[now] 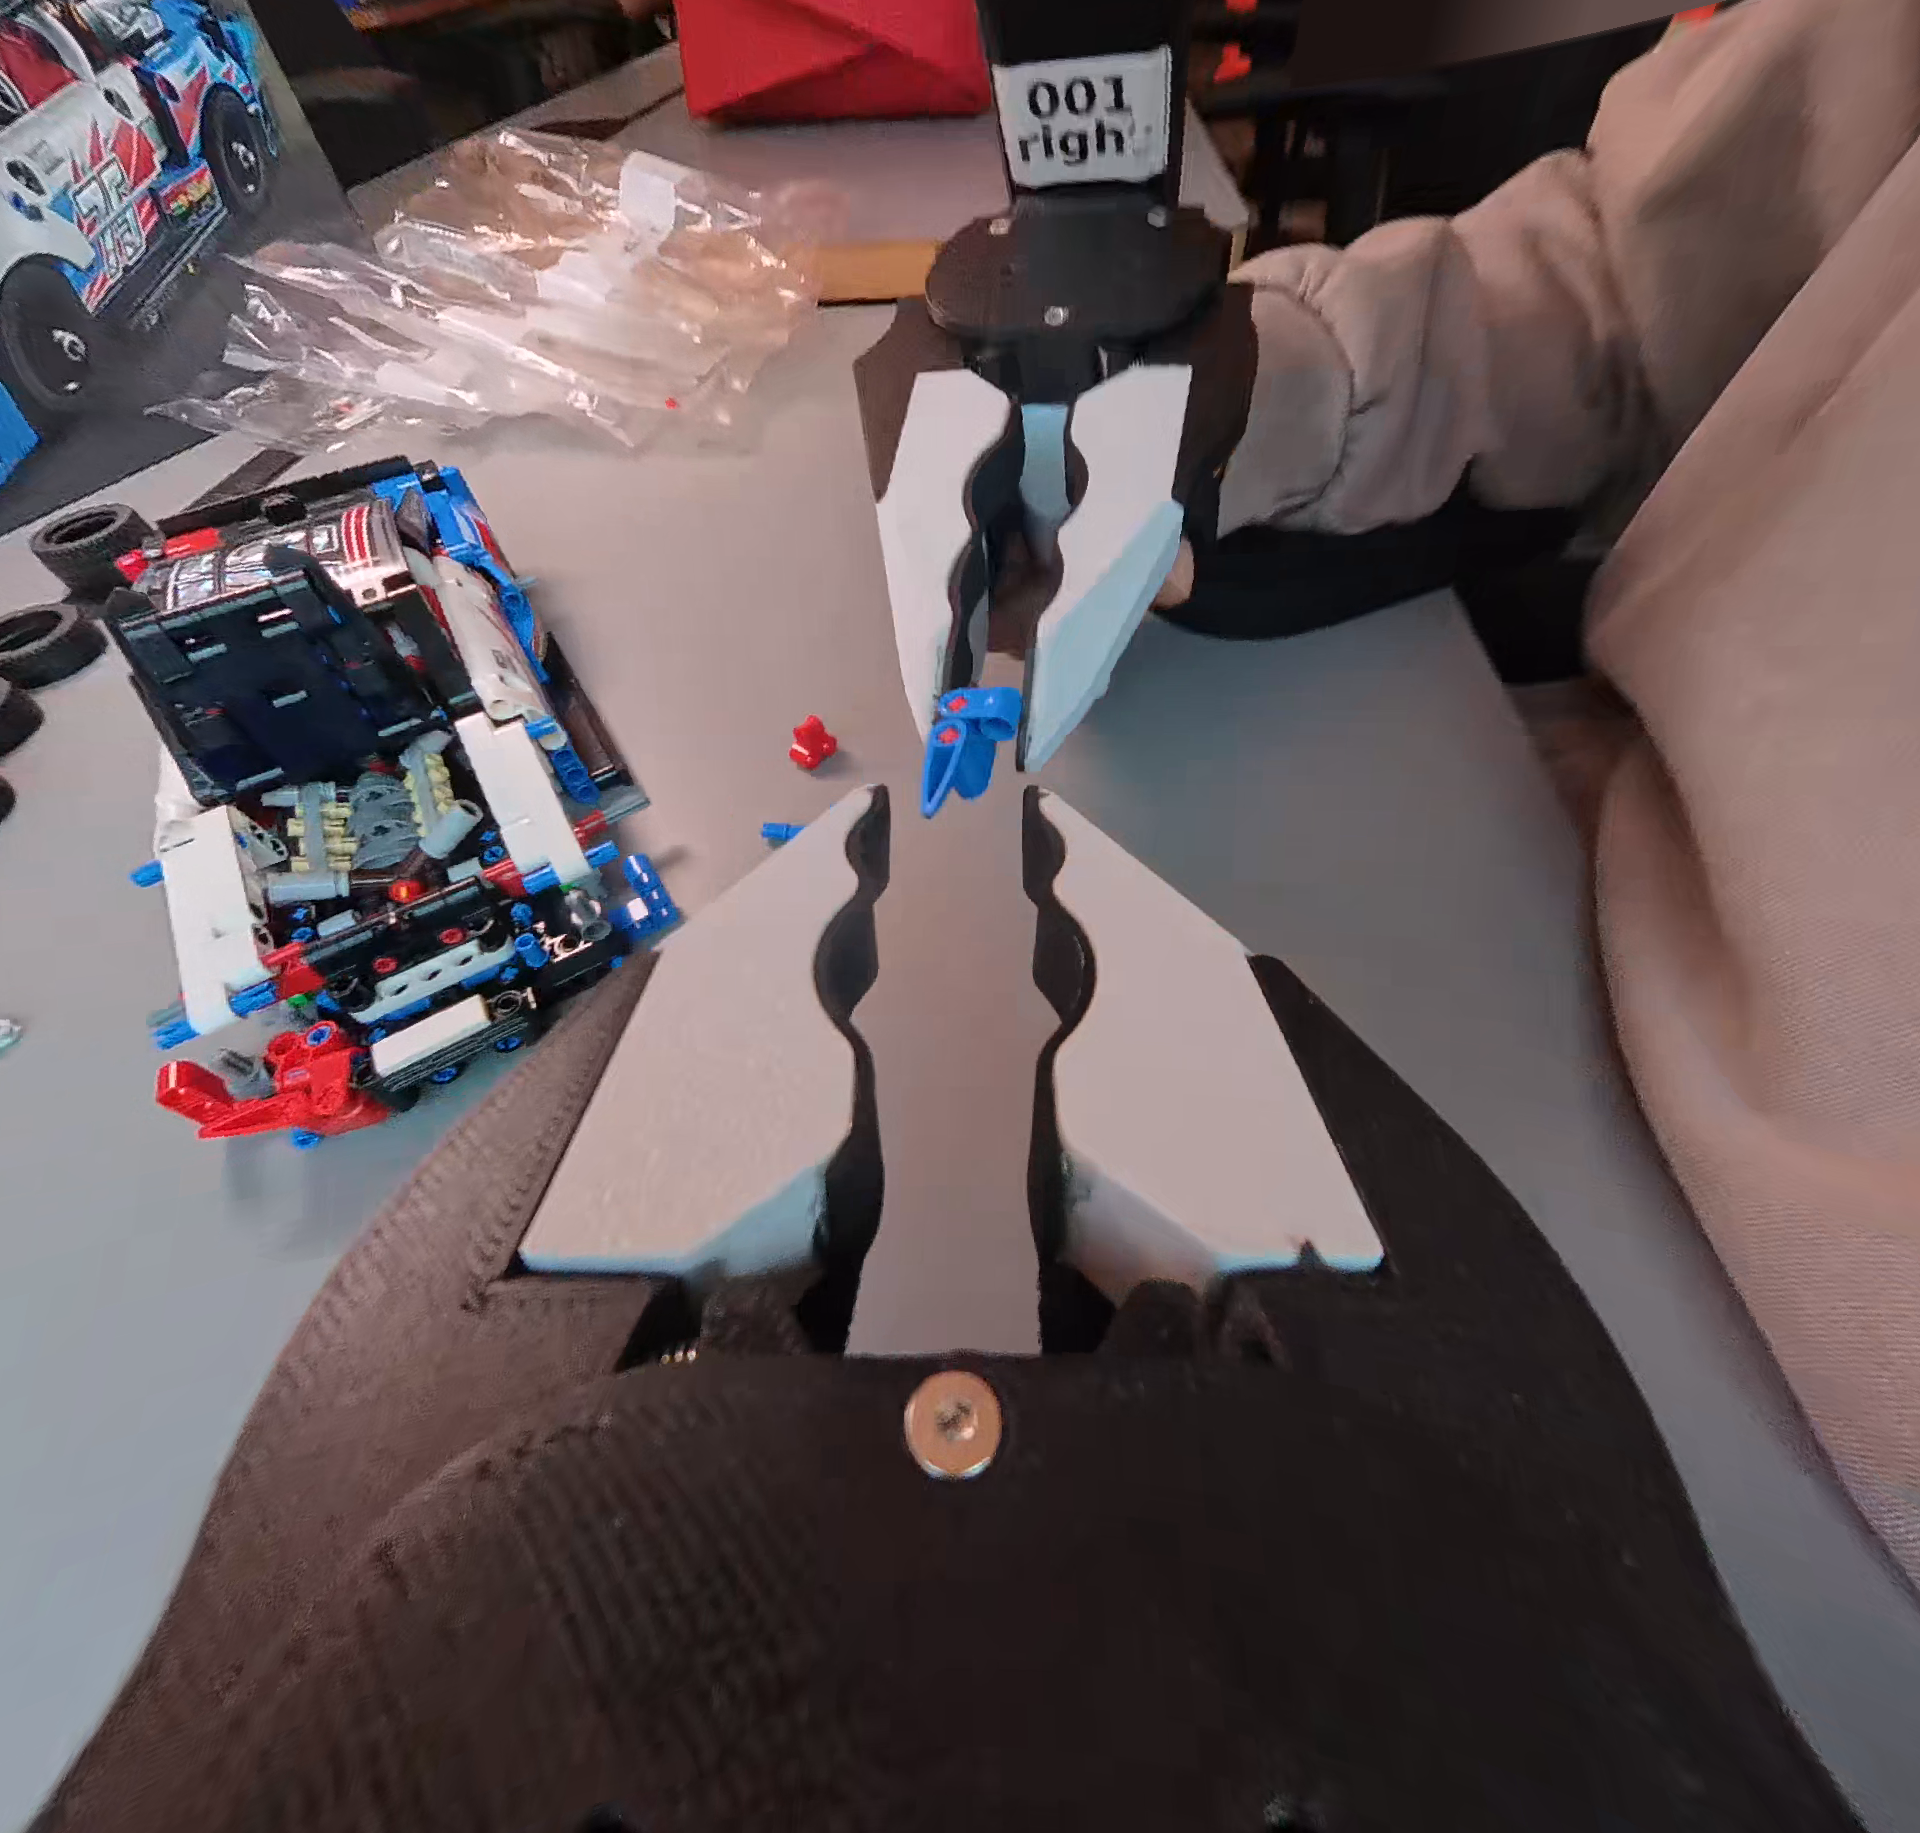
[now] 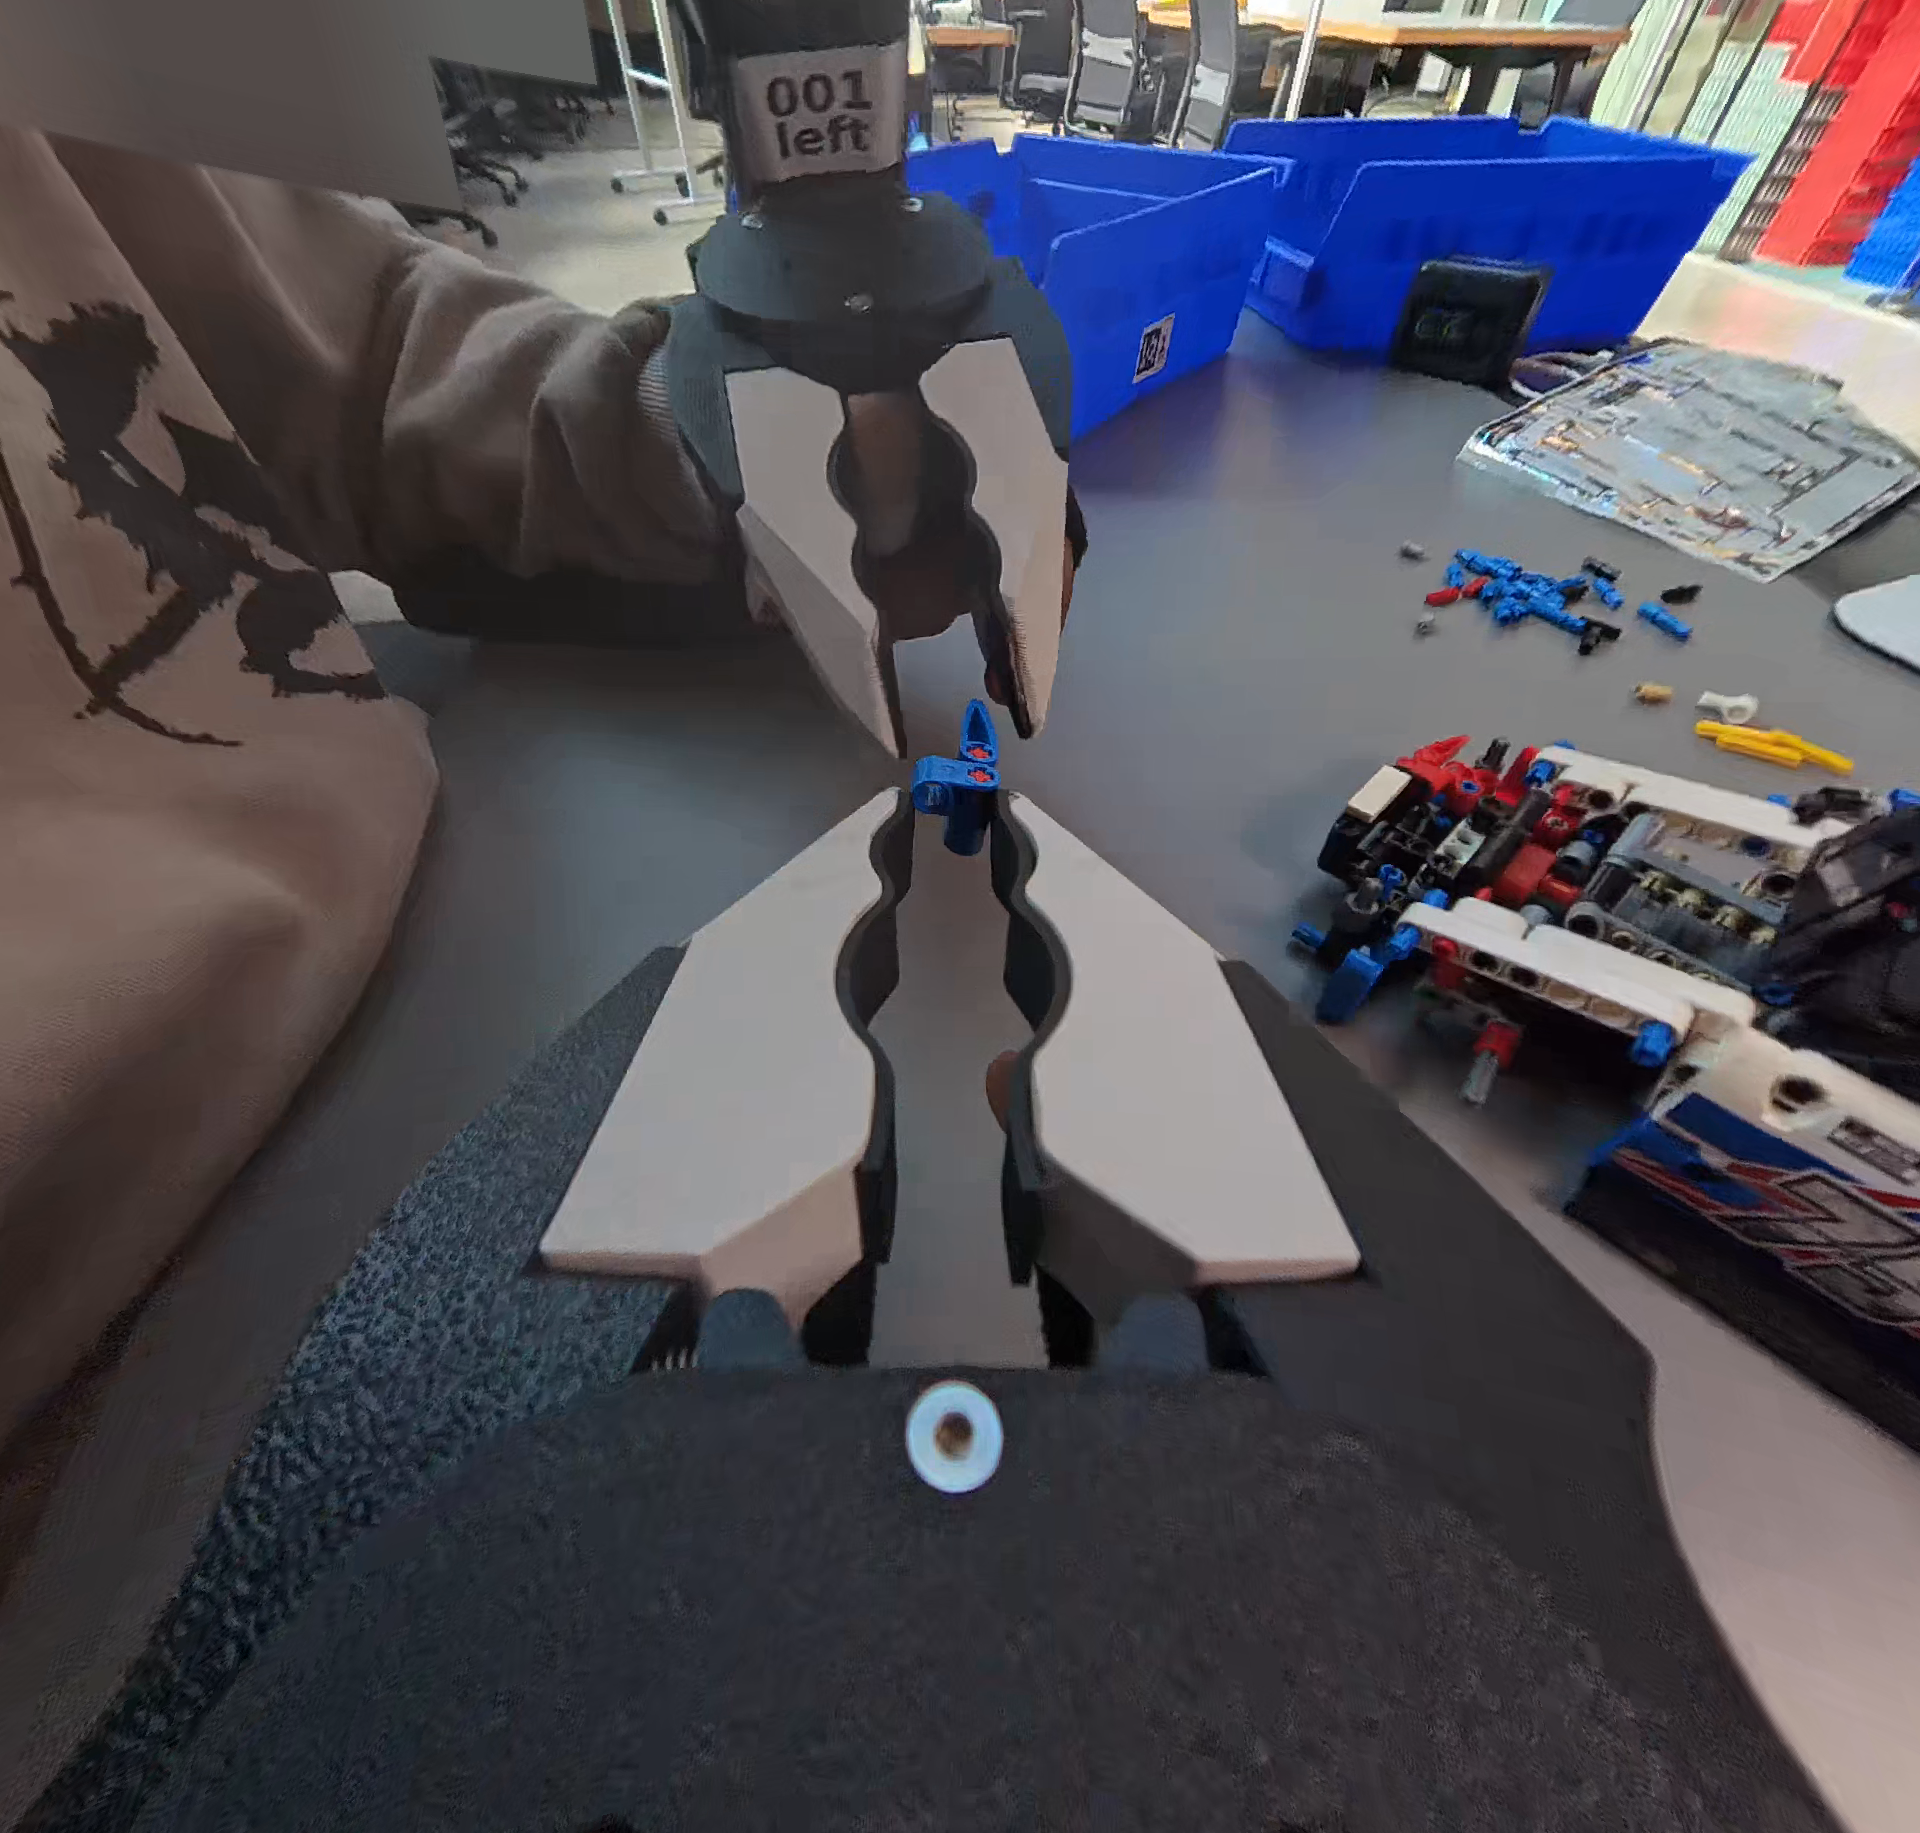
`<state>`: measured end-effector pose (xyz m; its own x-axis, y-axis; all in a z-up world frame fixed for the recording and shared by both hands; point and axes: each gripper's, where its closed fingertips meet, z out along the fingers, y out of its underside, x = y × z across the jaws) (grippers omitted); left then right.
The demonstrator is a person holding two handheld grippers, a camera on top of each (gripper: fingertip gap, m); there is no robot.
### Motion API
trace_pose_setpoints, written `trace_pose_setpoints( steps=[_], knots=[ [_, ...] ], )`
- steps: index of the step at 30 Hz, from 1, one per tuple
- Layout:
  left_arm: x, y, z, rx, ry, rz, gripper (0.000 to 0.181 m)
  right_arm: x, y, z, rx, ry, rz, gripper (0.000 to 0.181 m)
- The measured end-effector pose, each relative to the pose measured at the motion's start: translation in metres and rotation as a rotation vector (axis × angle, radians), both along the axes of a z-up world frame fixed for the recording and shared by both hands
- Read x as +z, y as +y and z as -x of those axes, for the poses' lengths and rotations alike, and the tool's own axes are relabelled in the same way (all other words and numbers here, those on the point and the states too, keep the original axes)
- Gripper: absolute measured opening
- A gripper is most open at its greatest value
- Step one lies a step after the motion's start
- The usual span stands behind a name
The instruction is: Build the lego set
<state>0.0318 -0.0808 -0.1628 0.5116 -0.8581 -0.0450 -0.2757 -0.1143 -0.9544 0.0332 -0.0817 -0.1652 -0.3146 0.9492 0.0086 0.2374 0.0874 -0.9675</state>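
Over the grey table (image 1: 1299, 848): two hand-held grippers meet tip to tip, each facing the other.
Right gripper (image 2: 954, 807): fingers drawn close and pinching a small blue lego assembly (image 2: 961, 786) at the very tips; in the left wrist view the same right gripper (image 1: 977, 734) points down toward the camera with the blue lego assembly (image 1: 966, 744) clamped between its pale fingers.
Blue piece detail: two blue parts joined, with red pin ends showing; one pointed part sticks out beyond the tips toward the other tool.
Left gripper (image 1: 956, 796): fingers parted with a clear gap and nothing between them; its tips sit just beside the blue piece, and whether they touch it is hard to say. In the right wrist view the left gripper (image 2: 961, 734) flanks the pointed blue end.
Lego car (image 1: 364, 796): partly built, in white, blue, black and red, resting on the table well to the left of the grippers; in the right wrist view the lego car (image 2: 1621, 931) lies to the right.
Loose red piece (image 1: 812, 744): on the table between car and grippers.
Tyres (image 1: 83, 547): black, near the car's far end.
Plastic bags (image 1: 520, 308): clear, crumpled, behind the car.
Loose parts pile (image 2: 1538, 594): mostly blue, beyond the car.
Yellow pieces (image 2: 1766, 744): near that pile.
Blue bins (image 2: 1351, 225): at the table's far side.
Sleeve (image 1: 1507, 349): beige, behind the right gripper.
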Motion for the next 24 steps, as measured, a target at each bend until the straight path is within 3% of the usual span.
trace_pose_setpoints(
  steps=[6, 13, 19, 24],
  knots=[
    [0.000, -0.005, -0.004, -0.029, 0.007, -0.003, 0.005, -0.002, -0.009, 0.001, 0.013, 0.028, -0.097, 0.012],
    [-0.005, -0.002, -0.003, 0.001, 0.075, -0.025, 0.004, -0.007, -0.002, 0.000, -0.027, -0.011, -0.097, 0.012],
    [-0.018, -0.001, -0.005, 0.016, 0.170, -0.035, 0.004, -0.017, -0.002, 0.000, -0.031, -0.075, -0.067, 0.025],
    [-0.025, 0.000, -0.007, 0.026, 0.211, -0.040, 0.004, -0.024, -0.002, 0.000, -0.031, -0.101, -0.126, 0.013]
  ],
)
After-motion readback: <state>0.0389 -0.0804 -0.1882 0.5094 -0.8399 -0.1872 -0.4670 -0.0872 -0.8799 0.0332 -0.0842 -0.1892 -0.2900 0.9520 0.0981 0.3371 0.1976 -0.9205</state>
